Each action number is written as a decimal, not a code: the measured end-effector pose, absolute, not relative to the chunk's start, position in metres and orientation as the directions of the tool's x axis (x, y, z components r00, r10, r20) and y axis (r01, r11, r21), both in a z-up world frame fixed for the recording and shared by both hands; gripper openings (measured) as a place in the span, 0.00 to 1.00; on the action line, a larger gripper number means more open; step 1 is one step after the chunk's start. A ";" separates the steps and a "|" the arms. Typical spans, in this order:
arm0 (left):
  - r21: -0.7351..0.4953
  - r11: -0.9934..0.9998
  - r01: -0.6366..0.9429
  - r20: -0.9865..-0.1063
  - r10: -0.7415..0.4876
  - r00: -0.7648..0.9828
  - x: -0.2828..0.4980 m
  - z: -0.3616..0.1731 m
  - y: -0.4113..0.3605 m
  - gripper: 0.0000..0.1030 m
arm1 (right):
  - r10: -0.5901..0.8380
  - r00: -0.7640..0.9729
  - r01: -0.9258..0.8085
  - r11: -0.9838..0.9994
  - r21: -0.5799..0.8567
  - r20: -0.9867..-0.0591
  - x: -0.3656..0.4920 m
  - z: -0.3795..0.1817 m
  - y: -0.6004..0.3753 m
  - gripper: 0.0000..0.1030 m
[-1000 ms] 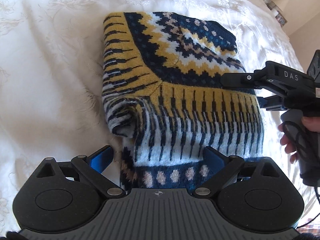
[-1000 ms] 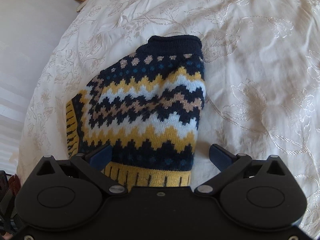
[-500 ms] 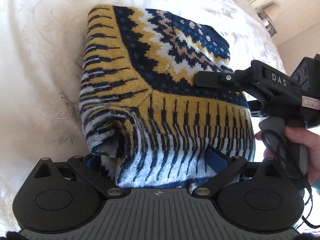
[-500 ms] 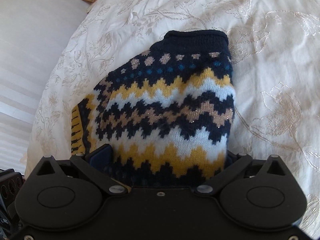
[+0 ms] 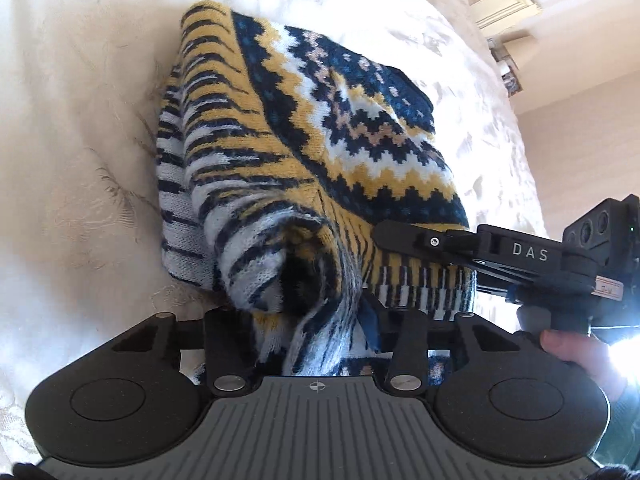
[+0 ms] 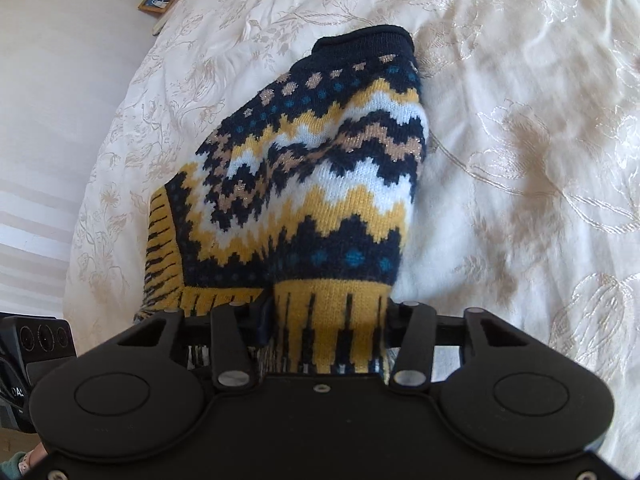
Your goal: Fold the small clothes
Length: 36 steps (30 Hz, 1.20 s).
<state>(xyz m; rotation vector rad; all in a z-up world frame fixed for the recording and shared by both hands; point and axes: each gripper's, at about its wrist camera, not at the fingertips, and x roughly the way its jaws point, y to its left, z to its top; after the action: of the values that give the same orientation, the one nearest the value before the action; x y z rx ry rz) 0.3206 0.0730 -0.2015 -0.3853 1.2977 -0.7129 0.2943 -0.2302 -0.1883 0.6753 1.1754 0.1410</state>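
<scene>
The sweater (image 5: 304,152) lies folded on the bed (image 5: 80,120), near its edge. The left gripper (image 5: 316,332) has just closed its jaws on the striped hem. The right gripper (image 6: 328,320) has also just closed, clenching the yellow hem band.

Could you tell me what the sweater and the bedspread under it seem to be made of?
Sweater: knitted yarn, probably wool or acrylic; visible stitches, fuzzy surface, glinting metallic threads in the tan bands. Bedspread: woven cream fabric, likely jacquard or embroidered, with shiny floral outlines.
</scene>
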 end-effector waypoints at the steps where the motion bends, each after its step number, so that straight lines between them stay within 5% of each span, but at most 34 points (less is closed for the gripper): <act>1: -0.630 0.727 0.273 -0.732 -0.673 0.104 0.318 -0.198 0.071 0.41 | 0.431 0.405 0.235 0.803 0.547 -0.806 0.292 -0.182 -0.229 0.50; 20: -0.606 0.728 0.321 -0.763 -0.646 0.025 0.123 -0.181 -0.011 0.41 | 0.427 0.382 0.294 0.785 0.546 -0.820 0.098 -0.156 -0.296 0.49; 30: -0.323 0.905 0.278 -0.891 -0.389 0.232 0.080 -0.179 -0.016 0.59 | 0.312 0.385 0.245 0.873 0.422 -0.869 0.052 -0.154 -0.306 0.79; 36: -0.195 0.927 0.320 -0.888 -0.306 0.343 0.053 -0.144 -0.009 0.59 | 0.249 0.451 0.252 0.886 0.390 -0.857 0.020 -0.140 -0.323 0.83</act>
<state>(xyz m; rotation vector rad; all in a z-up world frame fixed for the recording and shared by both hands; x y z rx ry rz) 0.0532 -0.0089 -0.1445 0.0142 1.1512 -0.4066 0.0199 -0.3227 -0.1400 0.5098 1.1165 -0.0023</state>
